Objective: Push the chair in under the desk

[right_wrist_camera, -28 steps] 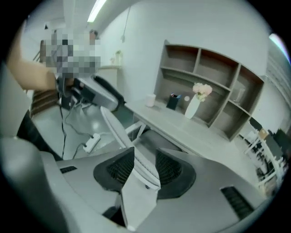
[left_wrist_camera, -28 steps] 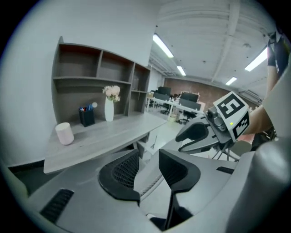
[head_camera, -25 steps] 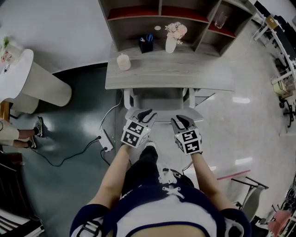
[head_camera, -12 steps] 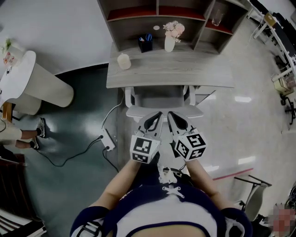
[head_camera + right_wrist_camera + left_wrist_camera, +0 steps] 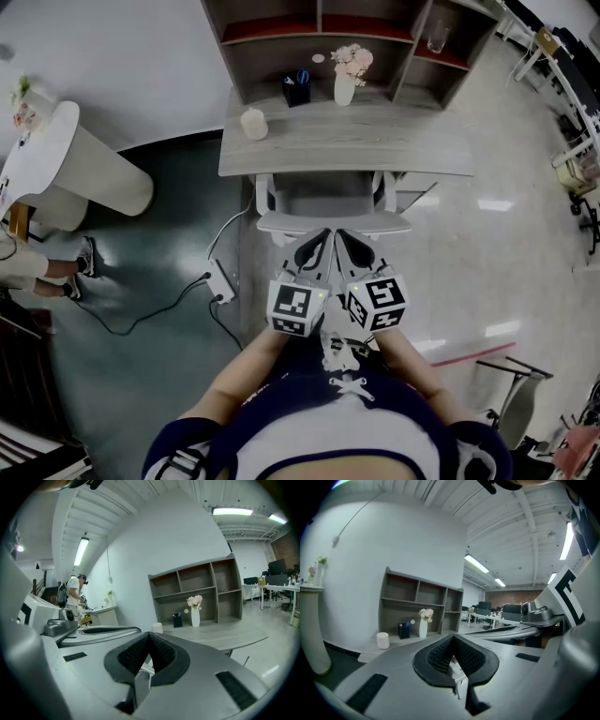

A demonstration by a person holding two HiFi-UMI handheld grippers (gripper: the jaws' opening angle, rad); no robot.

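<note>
In the head view the grey chair [image 5: 330, 203] stands tucked under the front edge of the wooden desk [image 5: 375, 150], with only its seat and backrest rim showing. My left gripper [image 5: 322, 236] and right gripper [image 5: 341, 236] hang side by side just short of the backrest, tips nearly touching each other. Both are shut with nothing held. The left gripper view shows the shut left gripper [image 5: 453, 638] aimed at the desk [image 5: 370, 655]. In the right gripper view the shut right gripper [image 5: 149, 634] aims at the desk [image 5: 234, 636] too.
On the desk stand a white cup [image 5: 253, 124], a pen holder [image 5: 297, 89] and a flower vase [image 5: 344, 84], below a shelf unit [image 5: 281, 37]. A power strip [image 5: 218, 282] and cable lie on the floor to the left, near a white pedestal table [image 5: 89, 169]. A person [image 5: 74, 591] stands far left.
Both grippers went from open at the chair's backrest to shut. They drew back toward my body and came together. The chair sits slightly further under the desk.
</note>
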